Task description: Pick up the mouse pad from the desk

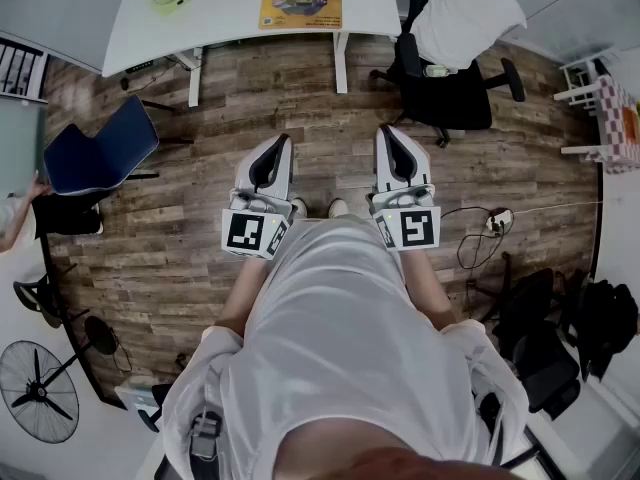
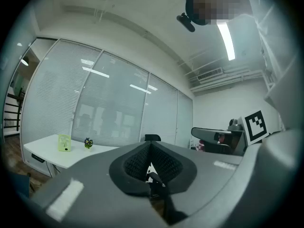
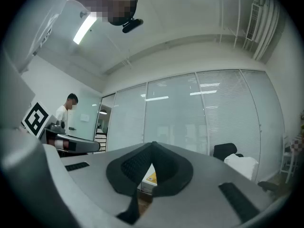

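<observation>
Both the left tool (image 1: 272, 158) and right tool (image 1: 398, 153) are fully closed, empty.

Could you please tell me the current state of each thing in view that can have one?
left tongs: shut, nothing between the jaws.
right tongs: shut, nothing between the jaws.
mouse pad: lying flat on the desk, untouched.
black office chair: draped with a white cloth.
</observation>
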`<act>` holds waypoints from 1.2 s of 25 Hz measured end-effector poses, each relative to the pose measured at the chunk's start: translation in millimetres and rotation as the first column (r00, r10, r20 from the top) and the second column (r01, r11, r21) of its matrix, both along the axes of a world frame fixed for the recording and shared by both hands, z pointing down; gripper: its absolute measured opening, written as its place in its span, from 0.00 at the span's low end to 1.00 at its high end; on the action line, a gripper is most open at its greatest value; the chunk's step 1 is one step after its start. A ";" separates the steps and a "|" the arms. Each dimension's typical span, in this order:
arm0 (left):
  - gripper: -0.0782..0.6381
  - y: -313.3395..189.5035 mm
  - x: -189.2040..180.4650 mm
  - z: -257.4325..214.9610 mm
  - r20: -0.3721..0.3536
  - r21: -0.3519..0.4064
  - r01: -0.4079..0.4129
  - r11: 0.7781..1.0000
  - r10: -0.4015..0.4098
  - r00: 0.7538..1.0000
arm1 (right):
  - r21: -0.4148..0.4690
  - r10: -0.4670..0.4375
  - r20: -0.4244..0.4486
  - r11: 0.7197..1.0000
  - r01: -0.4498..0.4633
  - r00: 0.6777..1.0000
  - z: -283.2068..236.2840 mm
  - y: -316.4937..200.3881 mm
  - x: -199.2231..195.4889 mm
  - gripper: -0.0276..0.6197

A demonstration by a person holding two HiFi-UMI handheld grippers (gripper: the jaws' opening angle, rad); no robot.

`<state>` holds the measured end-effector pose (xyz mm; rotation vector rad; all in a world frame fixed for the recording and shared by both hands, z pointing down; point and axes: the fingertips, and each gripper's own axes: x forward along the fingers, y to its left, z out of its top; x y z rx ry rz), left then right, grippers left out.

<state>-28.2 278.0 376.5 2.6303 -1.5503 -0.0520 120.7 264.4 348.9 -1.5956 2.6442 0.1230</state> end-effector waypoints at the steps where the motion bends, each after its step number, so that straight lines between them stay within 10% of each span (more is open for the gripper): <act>1: 0.10 -1.2 0.3 -0.8 0.001 0.002 0.001 1.000 -0.001 1.000 | 0.004 0.002 -0.002 1.000 -0.002 1.000 -1.2 -1.7 0.9 0.04; 30: 0.10 7.5 19.4 17.5 0.045 -0.062 0.090 0.994 -0.087 0.995 | -0.044 -0.063 0.016 0.997 0.064 0.998 22.2 -1.6 33.1 0.05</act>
